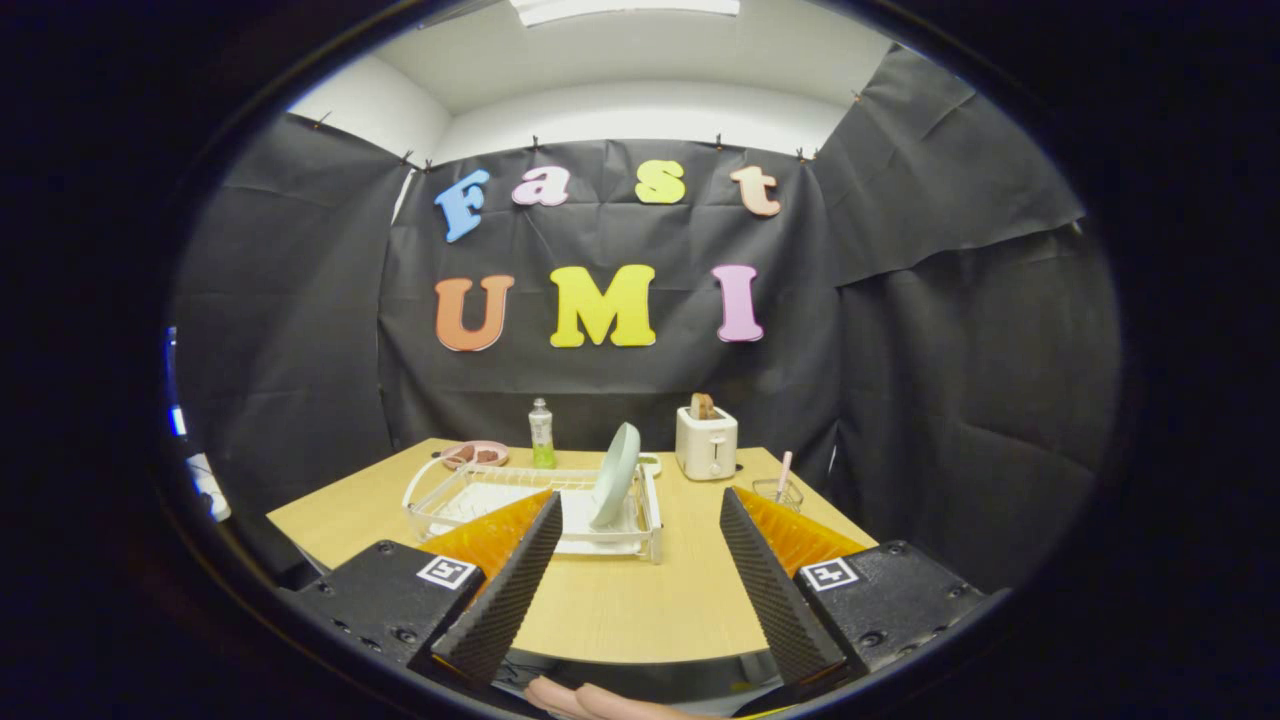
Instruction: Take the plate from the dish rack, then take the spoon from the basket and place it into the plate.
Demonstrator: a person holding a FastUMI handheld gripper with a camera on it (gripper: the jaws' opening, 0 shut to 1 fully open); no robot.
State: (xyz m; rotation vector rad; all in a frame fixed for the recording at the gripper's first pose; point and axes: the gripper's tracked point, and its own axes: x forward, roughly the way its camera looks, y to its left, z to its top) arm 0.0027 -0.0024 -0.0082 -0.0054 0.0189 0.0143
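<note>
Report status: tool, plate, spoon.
Tool open, holding nothing, short of the rack. Plate upright in rack. Spoon in basket, right of rack. Nothing in the way.

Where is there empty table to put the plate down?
The biggest bare patch of table lies between the open gripper fingers, just before the dish rack. Another strip runs between rack and toaster. The far edge is crowded: pink dish, bottle, toaster, spoon basket.
</note>
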